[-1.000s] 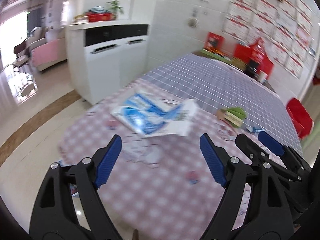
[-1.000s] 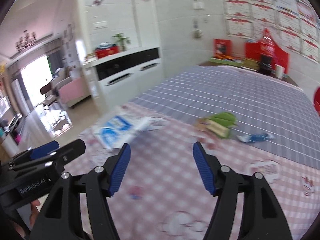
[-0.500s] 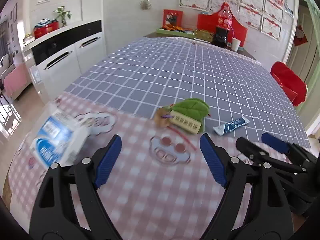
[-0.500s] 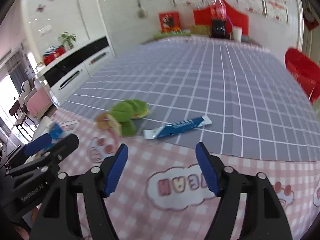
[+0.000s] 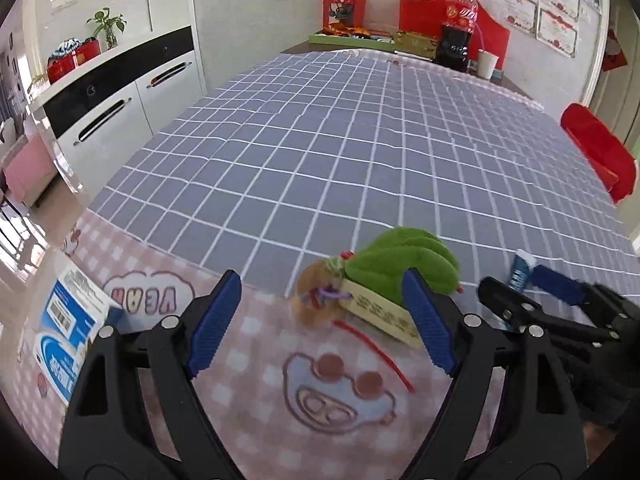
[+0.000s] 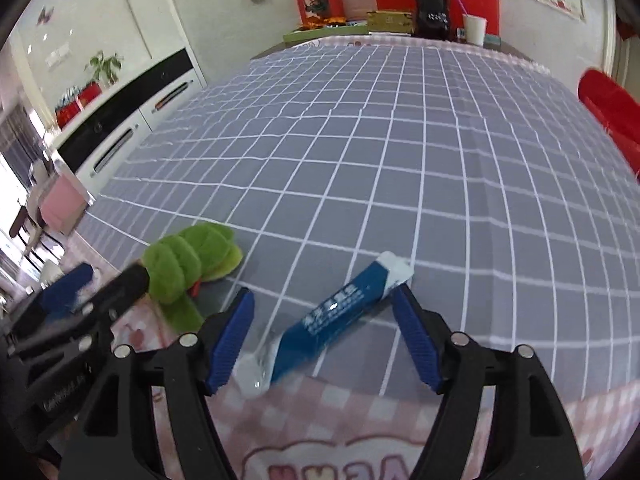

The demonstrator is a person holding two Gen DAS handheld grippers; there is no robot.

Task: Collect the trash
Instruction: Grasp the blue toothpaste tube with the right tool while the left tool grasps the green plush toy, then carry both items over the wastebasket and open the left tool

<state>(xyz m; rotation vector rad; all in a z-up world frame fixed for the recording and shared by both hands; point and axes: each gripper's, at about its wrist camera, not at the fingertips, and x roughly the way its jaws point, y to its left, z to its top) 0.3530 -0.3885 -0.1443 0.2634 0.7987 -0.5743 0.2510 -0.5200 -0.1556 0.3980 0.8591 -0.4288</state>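
A blue and white wrapper lies slantwise on the grey checked cloth, where it meets the pink cloth. My right gripper hangs over it, open, with the wrapper between its blue pads and neither pad touching it. To the left lies a green plush leaf with a wooden tag and a brown disc. My left gripper is open just in front of that bundle, with nothing gripped. A blue and white pack lies at the table's left edge.
A cola bottle, a paper cup and boxes stand at the table's far end. A red chair is at the right side. A white cabinet stands to the left, across a strip of floor.
Both views have swung right, from the blue and white pack to the green leaf and the wrapper. Both grippers have come lower and closer to the table. The right jaws stand a little wider.
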